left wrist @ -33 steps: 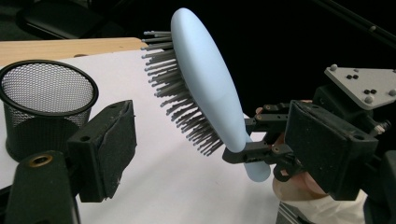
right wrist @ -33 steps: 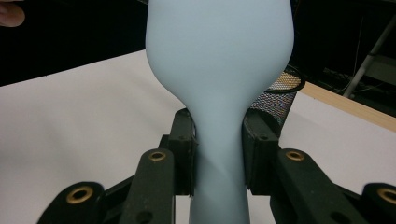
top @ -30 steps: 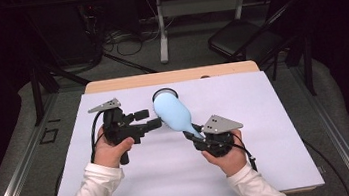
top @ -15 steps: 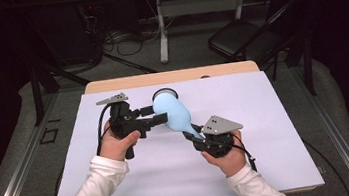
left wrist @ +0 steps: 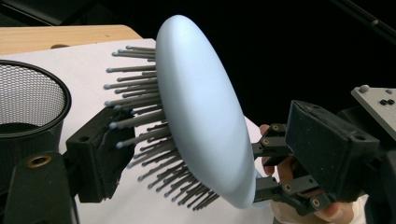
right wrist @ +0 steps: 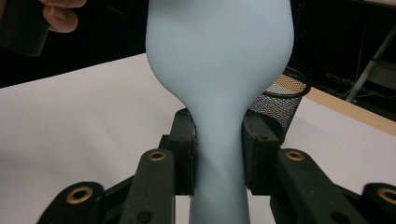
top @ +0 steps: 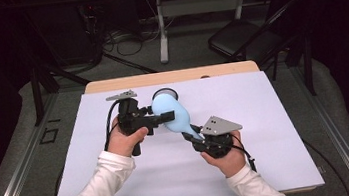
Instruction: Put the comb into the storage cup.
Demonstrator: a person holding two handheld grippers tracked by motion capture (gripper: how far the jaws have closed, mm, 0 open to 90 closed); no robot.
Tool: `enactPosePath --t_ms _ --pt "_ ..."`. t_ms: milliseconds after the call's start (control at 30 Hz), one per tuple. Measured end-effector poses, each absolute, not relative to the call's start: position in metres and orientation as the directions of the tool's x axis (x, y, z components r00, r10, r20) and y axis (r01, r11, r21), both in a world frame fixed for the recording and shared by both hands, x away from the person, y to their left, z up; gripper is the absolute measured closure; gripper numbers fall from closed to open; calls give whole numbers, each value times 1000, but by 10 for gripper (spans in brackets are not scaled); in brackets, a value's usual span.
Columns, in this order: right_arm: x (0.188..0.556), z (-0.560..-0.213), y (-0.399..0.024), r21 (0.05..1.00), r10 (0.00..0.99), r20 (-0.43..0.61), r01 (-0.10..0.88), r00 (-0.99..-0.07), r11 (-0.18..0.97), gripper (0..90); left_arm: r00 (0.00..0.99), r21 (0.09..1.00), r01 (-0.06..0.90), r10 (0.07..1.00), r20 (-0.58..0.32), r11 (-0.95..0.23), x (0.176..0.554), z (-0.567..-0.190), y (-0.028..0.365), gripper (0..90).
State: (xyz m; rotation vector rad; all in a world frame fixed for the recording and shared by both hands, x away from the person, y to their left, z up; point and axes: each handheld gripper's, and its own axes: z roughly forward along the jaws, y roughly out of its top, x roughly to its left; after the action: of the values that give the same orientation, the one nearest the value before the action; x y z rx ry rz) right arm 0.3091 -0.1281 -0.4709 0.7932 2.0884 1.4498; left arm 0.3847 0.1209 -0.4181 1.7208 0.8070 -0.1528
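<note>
A light-blue hairbrush point(top: 174, 114) is held above the white table sheet. My right gripper point(top: 192, 137) is shut on its narrow handle point(right wrist: 218, 154), and the head rises away from it. My left gripper point(top: 160, 116) is open with the brush head point(left wrist: 201, 116) between its jaws. The left jaw's pad point(left wrist: 93, 154) sits among the grey bristles. The right jaw's pad point(left wrist: 327, 149) stands clear of the smooth back. The right gripper's linkage and a hand appear behind that jaw in the left gripper view.
A black wire-mesh cup point(top: 166, 92) stands upright just behind the brush head, near the table's far edge point(left wrist: 28, 93) point(right wrist: 280, 100). The white sheet point(top: 276, 121) covers the wooden table. A folding chair point(top: 246, 39) and cables lie on the floor beyond.
My left gripper has moved right and forward to the brush head, which now lies between its open jaws. The right gripper has kept hold of the handle and barely moved.
</note>
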Motion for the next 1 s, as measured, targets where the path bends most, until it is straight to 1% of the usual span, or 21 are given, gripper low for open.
enactPosePath --t_ms 233,300,533,1000 --pt "308 -471 -128 944 690 -57 185 -722 272 690 754 804 587 426 -500 -97 387 -418 116 162" --pt "308 -471 -127 944 690 -57 185 -722 272 690 746 798 597 424 -513 -86 388 -417 116 165" --pt "308 -471 -127 944 689 -57 186 -723 274 690 740 794 601 434 -514 -86 390 -417 116 197" --pt "308 -471 -127 943 687 -57 186 -724 275 690 706 756 652 409 -578 -59 394 -417 119 231"
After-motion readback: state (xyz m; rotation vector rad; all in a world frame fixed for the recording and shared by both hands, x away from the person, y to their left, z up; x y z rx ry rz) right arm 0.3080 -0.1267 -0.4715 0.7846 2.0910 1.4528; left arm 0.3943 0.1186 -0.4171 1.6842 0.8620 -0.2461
